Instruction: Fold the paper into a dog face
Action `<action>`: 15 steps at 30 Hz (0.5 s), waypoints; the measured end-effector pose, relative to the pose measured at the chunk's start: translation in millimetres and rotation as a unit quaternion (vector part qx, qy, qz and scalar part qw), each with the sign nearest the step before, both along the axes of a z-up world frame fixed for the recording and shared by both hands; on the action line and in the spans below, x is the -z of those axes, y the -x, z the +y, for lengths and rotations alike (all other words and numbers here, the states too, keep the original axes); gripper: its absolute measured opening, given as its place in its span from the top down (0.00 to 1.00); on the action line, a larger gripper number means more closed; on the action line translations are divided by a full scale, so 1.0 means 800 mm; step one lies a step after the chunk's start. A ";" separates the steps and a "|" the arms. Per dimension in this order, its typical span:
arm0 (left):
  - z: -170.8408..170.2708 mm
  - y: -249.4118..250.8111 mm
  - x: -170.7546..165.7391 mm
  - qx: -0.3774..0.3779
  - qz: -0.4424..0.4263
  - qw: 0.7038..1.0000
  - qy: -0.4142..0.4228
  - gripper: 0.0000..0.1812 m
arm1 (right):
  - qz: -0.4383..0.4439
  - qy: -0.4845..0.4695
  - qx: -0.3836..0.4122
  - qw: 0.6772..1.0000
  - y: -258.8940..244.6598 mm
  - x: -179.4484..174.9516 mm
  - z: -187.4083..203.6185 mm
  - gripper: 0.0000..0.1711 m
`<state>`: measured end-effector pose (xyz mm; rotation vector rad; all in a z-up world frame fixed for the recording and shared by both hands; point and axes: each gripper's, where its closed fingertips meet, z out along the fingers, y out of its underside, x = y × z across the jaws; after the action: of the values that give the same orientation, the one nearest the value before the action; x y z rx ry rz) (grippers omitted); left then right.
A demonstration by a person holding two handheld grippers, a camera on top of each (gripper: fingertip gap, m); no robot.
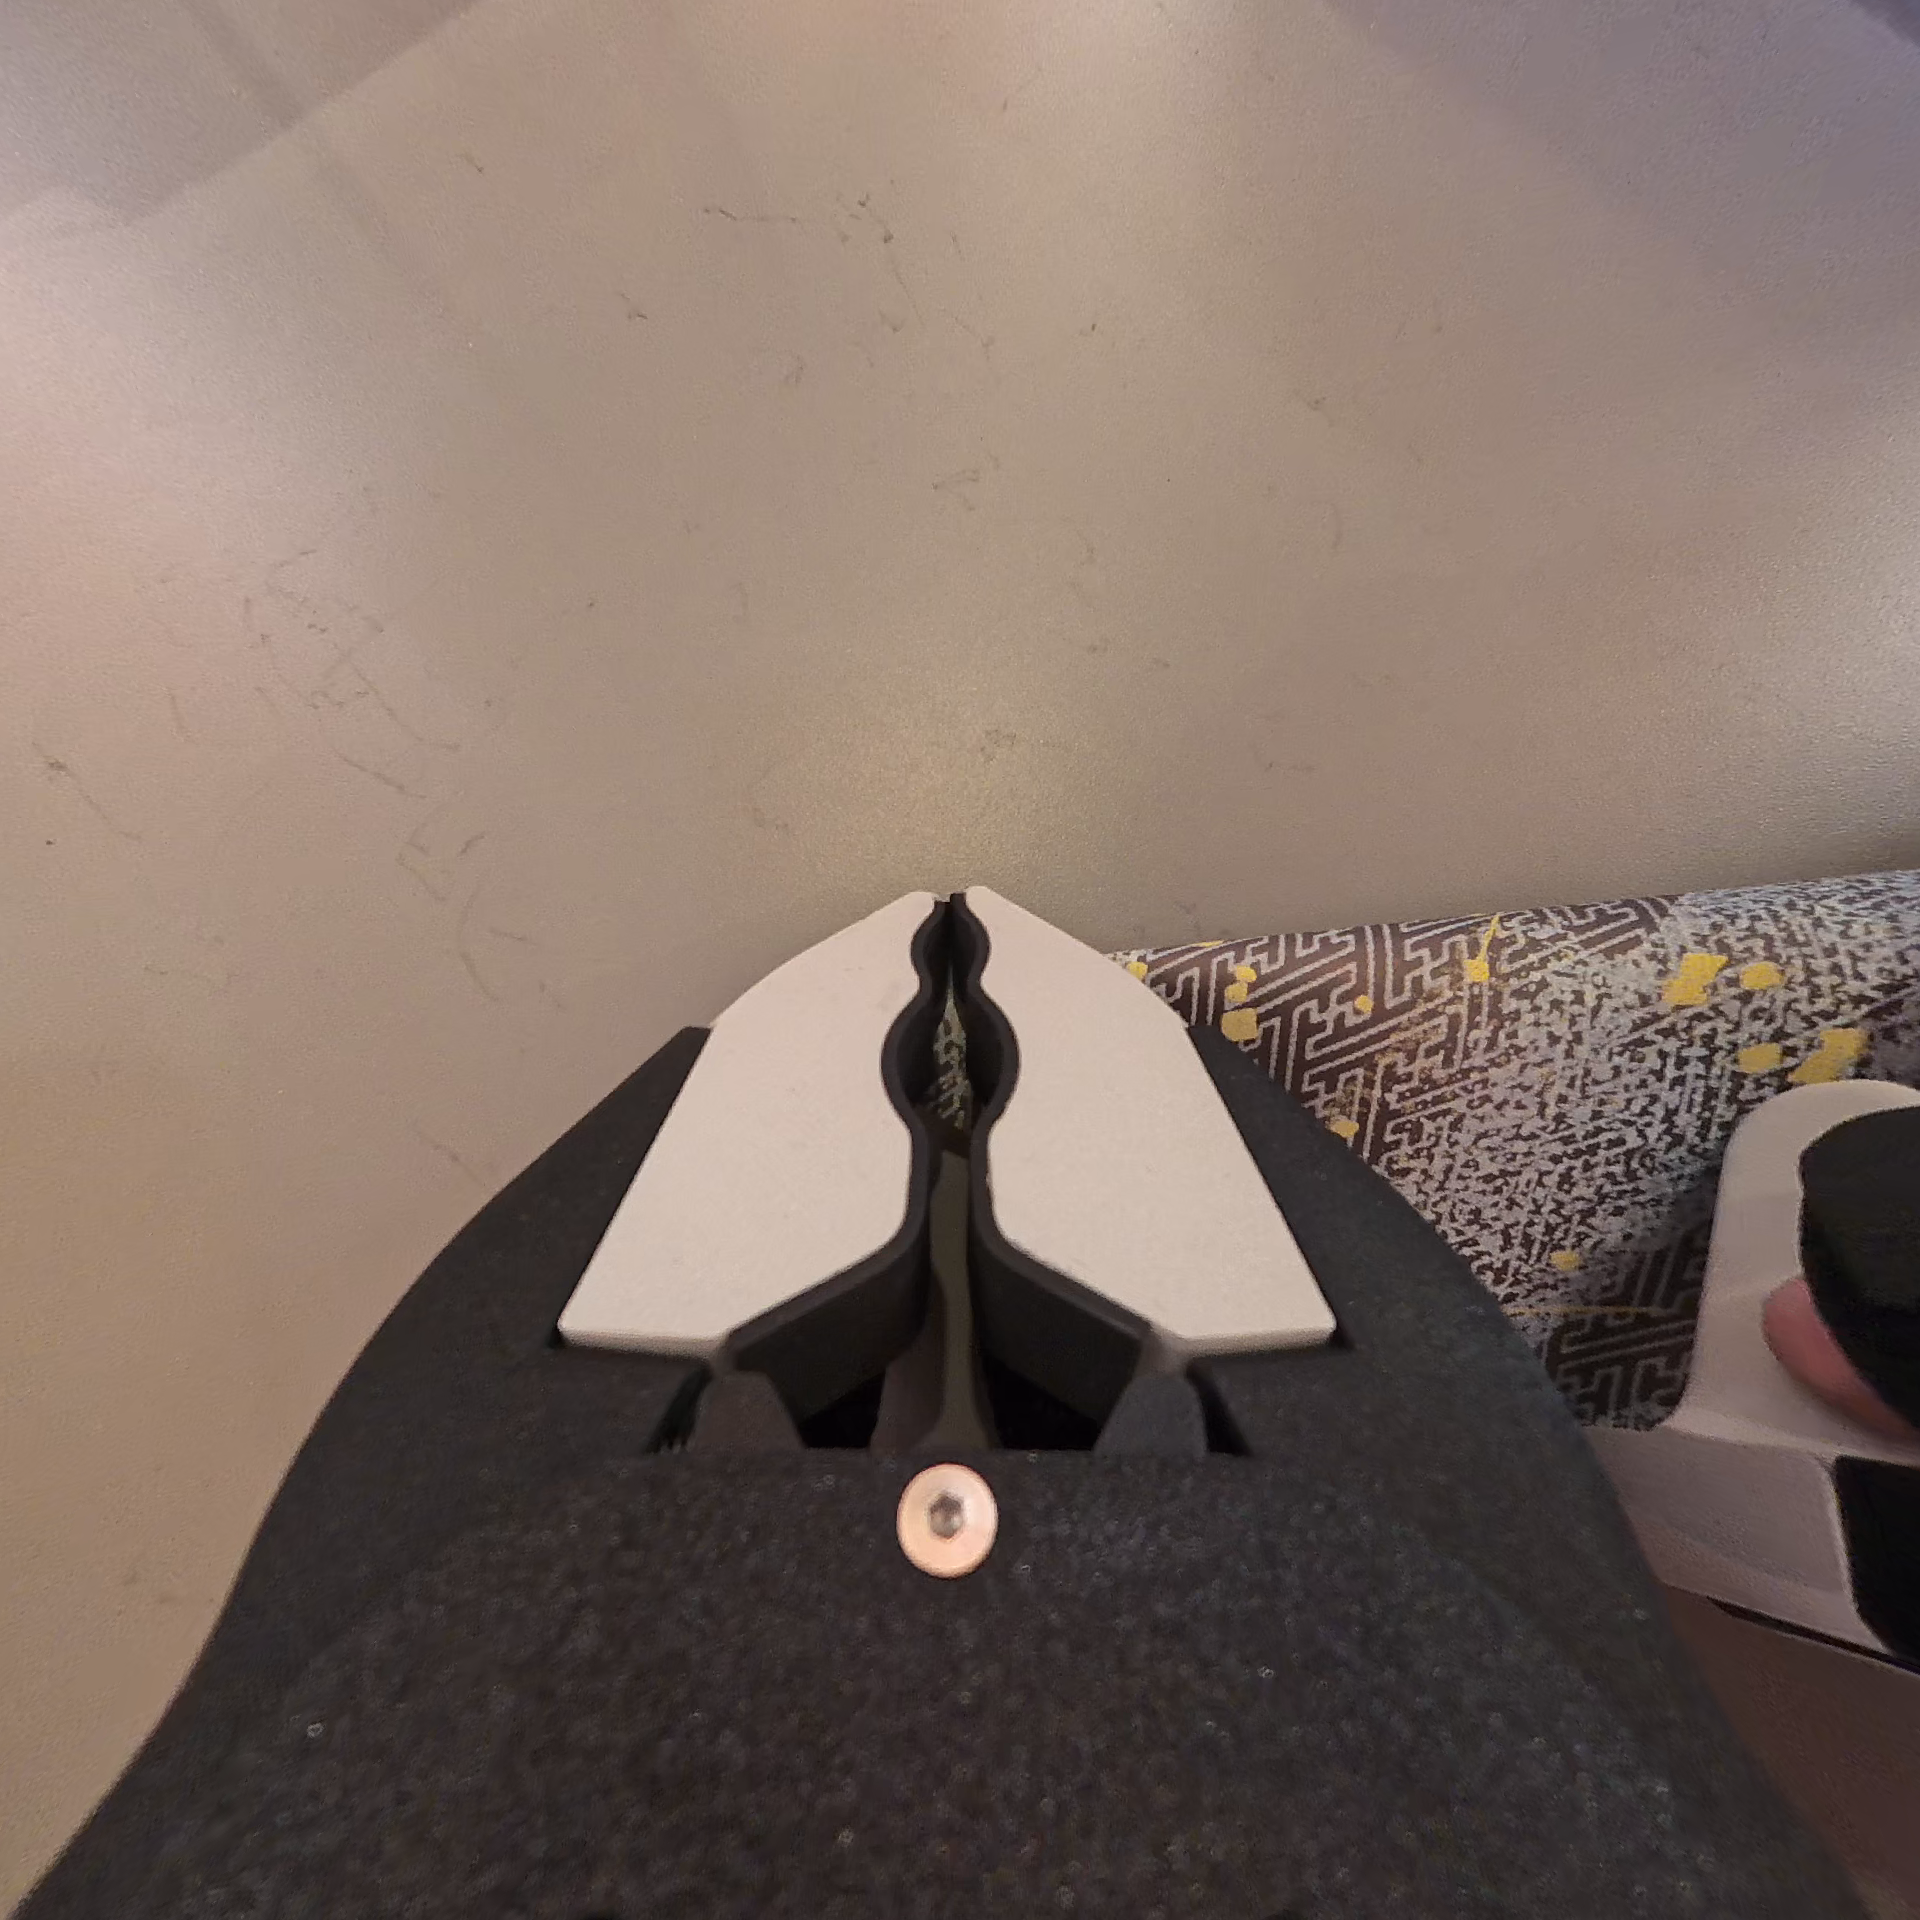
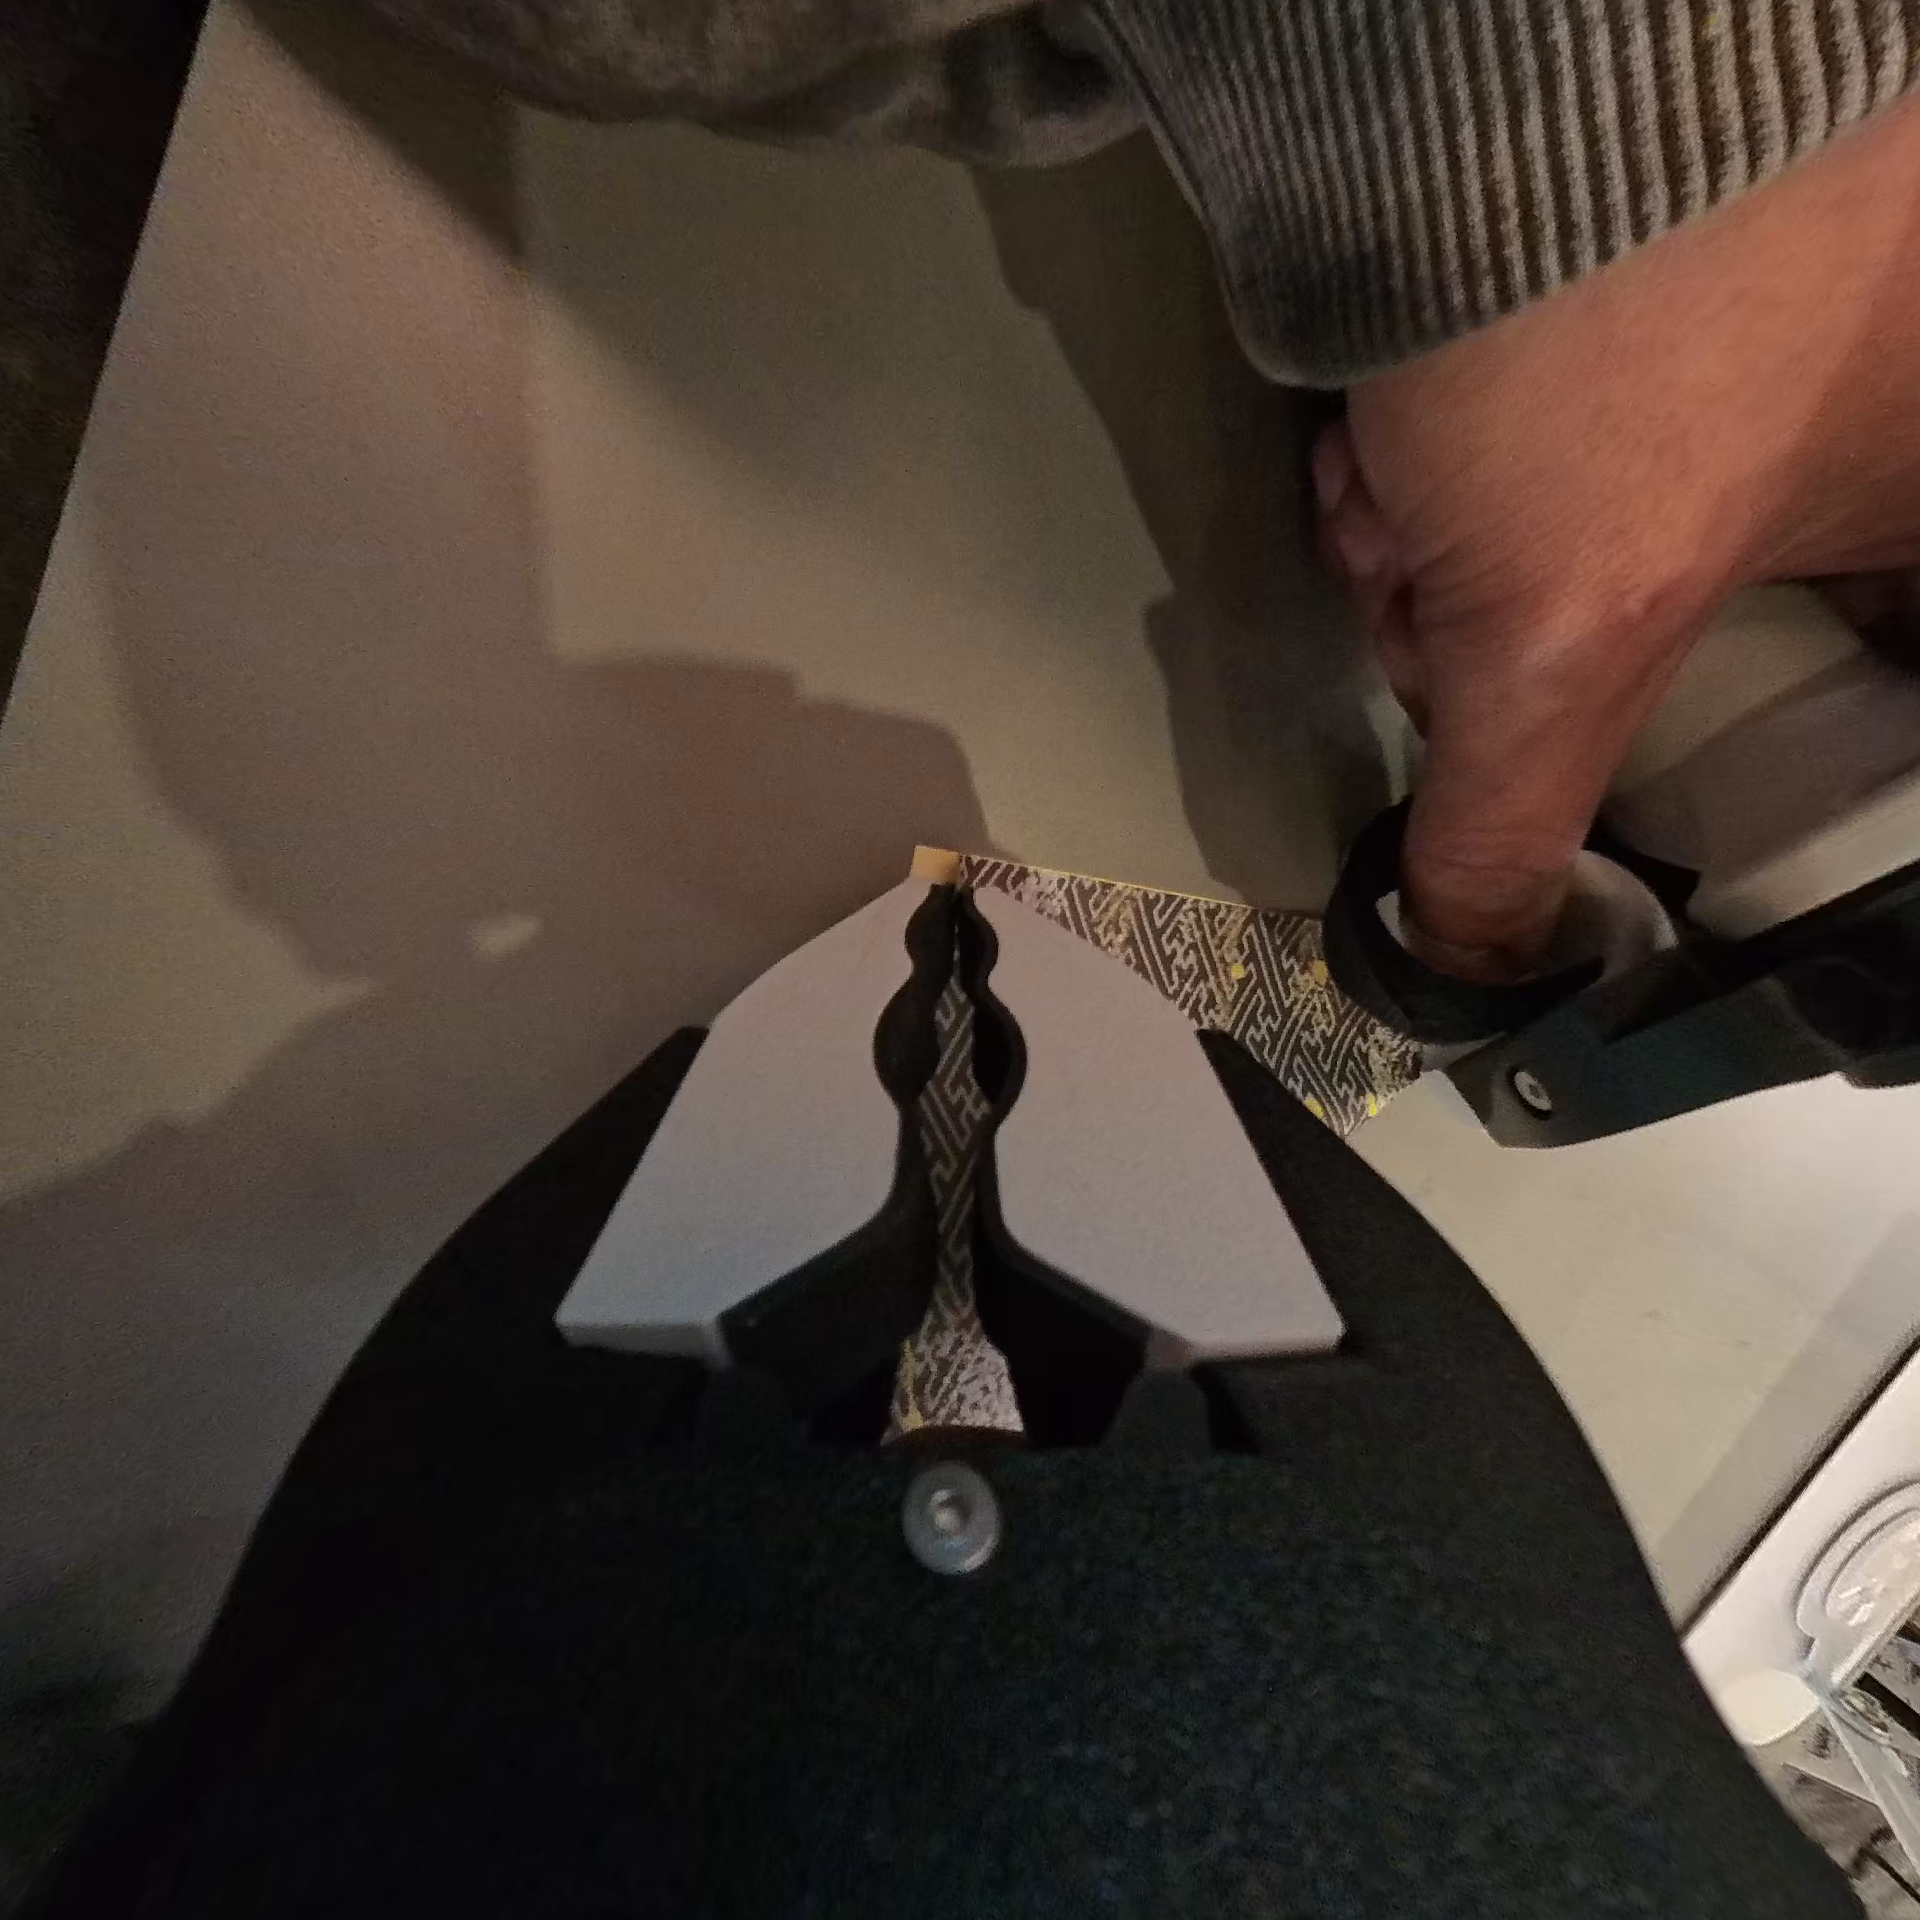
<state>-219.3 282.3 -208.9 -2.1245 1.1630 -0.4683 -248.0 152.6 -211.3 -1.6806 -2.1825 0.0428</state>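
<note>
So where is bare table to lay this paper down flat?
Bare table stretches ahead and left of the left gripper. Crowded to its right: the patterned paper, pinched by both grippers, the right gripper, and the hand.

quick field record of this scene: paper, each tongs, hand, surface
paper: patterned dark sheet with white key motif and yellow flecks, held above the table, stretched between both tongs
left tongs: shut on paper, a sliver of it showing in the gap
right tongs: shut on paper near a corner
hand: person's hand in a ribbed sleeve gripping the other tool's handle
surface: pale scuffed table
</note>
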 end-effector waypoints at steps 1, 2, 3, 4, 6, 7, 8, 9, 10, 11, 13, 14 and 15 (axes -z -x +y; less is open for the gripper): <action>0.000 0.000 0.000 0.000 0.000 1.000 0.000 1.00 | 0.003 0.005 0.005 1.000 0.000 0.000 -0.001 1.00; 0.000 0.000 0.000 0.000 0.000 1.000 0.000 1.00 | 0.008 0.013 0.013 1.000 0.000 0.000 -0.002 1.00; 0.000 0.000 0.000 0.000 0.000 1.000 0.000 1.00 | 0.013 0.021 0.017 1.000 -0.001 0.001 -0.002 1.00; 0.000 0.000 0.000 0.000 0.000 1.000 0.000 1.00 | 0.016 0.028 0.019 0.999 0.001 0.000 -0.004 1.00; 0.000 0.000 0.000 0.000 0.000 1.000 0.000 1.00 | 0.020 0.041 0.025 0.999 0.001 0.000 -0.004 1.00; 0.000 0.000 0.000 0.000 0.000 1.000 0.000 1.00 | 0.020 0.048 0.029 0.998 0.001 0.000 -0.004 1.00; 0.000 0.000 0.000 0.000 0.000 1.000 0.000 1.00 | 0.021 0.055 0.032 0.998 0.001 0.000 -0.004 1.00; 0.000 0.000 0.000 0.000 0.000 1.000 0.000 1.00 | 0.022 0.063 0.036 0.997 0.001 -0.001 -0.004 1.00; 0.000 0.000 0.000 0.000 0.000 1.000 0.000 1.00 | 0.024 0.069 0.041 0.997 0.001 -0.001 -0.003 0.98; 0.000 0.000 0.000 0.000 0.000 1.000 0.000 1.00 | 0.025 0.078 0.042 0.996 0.001 -0.002 -0.004 0.96; 0.000 0.000 0.000 0.000 0.000 1.000 0.000 1.00 | 0.030 0.101 0.049 0.993 0.002 -0.002 -0.006 0.92; 0.000 0.000 0.000 0.000 0.000 1.000 0.000 1.00 | 0.031 0.112 0.055 0.992 0.002 -0.002 -0.007 0.91; 0.000 0.000 0.000 0.000 0.000 1.000 0.000 1.00 | 0.031 0.120 0.057 0.991 0.001 -0.002 -0.007 0.90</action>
<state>-219.2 282.3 -209.1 -2.1246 1.1635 -0.4684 -248.9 146.7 -209.6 -1.9043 -2.0998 0.3348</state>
